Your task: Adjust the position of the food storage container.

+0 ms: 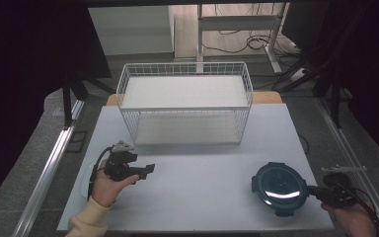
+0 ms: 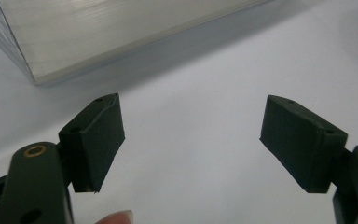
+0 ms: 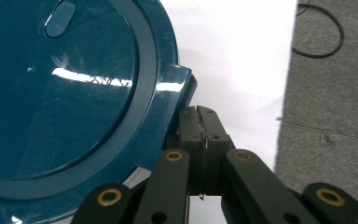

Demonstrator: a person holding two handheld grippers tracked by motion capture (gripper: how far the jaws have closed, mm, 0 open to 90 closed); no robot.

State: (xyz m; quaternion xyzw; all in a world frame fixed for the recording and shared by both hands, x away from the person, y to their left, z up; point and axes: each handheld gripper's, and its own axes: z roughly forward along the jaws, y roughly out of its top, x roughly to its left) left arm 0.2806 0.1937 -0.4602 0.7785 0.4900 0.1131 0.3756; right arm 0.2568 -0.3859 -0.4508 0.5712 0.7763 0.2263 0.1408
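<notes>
A round dark-blue container with a clip-on lid (image 1: 280, 187) (image 3: 65, 93) lies flat on the table near its front right corner. My right gripper (image 1: 314, 190) (image 3: 199, 116) is shut, pads pressed together, with its tips right up against the lid's side latch tab (image 3: 182, 86); nothing shows between the pads. At the front left a hand holds my left gripper (image 1: 149, 170) (image 2: 191, 135) just above the table. It points toward the middle, and its jaws stand wide open and empty over bare tabletop.
A white two-tier wire rack (image 1: 185, 106) (image 2: 98, 32) stands at the back middle of the pale table (image 1: 202, 168), both shelves bare. Grey floor with cables (image 3: 326, 37) lies past the right table edge. Metal rails run along both sides.
</notes>
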